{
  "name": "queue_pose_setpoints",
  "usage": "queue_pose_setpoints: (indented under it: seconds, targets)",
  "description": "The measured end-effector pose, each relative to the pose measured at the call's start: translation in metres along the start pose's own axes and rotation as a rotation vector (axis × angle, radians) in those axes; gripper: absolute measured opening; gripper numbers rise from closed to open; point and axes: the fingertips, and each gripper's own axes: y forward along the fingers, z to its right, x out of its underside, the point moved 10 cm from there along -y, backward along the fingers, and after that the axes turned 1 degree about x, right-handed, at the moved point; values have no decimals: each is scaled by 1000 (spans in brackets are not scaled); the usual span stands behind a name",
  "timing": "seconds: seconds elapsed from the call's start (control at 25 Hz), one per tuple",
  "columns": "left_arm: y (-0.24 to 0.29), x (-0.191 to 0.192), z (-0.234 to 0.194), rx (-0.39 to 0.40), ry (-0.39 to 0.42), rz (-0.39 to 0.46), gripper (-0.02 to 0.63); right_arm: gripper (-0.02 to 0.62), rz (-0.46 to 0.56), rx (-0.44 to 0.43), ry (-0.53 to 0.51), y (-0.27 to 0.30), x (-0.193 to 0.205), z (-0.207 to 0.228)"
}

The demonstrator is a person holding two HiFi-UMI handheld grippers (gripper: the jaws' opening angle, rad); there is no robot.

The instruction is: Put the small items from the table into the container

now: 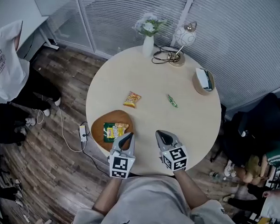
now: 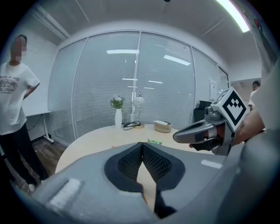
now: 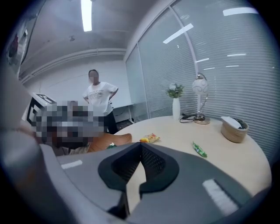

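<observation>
A brown wooden tray [image 1: 100, 126] lies at the table's near left, with a green-and-yellow packet [image 1: 114, 130] in it. An orange-yellow snack packet [image 1: 132, 100] and a small green candy [image 1: 171, 101] lie loose mid-table. My left gripper [image 1: 128, 135] hovers at the tray's right edge, shut and empty. My right gripper [image 1: 160, 133] is beside it over bare tabletop, also shut with nothing held. In the left gripper view the jaws [image 2: 141, 145] meet; the candy [image 2: 154, 141] lies beyond. The right gripper view shows closed jaws [image 3: 141, 144], the snack packet [image 3: 149, 138] and the candy [image 3: 200, 149] ahead.
At the table's far side stand a white vase with flowers [image 1: 148, 42], a globe lamp [image 1: 185, 36] with a coiled cable, and a woven basket [image 1: 204, 81]. A power strip [image 1: 83, 133] lies on the floor. A person [image 3: 99, 100] stands to the left; others sit at the right.
</observation>
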Motion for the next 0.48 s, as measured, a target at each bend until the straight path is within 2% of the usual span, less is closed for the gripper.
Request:
queue_pose_setpoints:
  seconds: [0.28,0.48]
  targets:
    - [43,-9,31,118,28,-20,-5,3,20,200,79,-44,30,41]
    - [65,-13,42,166,32,-48,-6,3,3,236,114,-50,37,64]
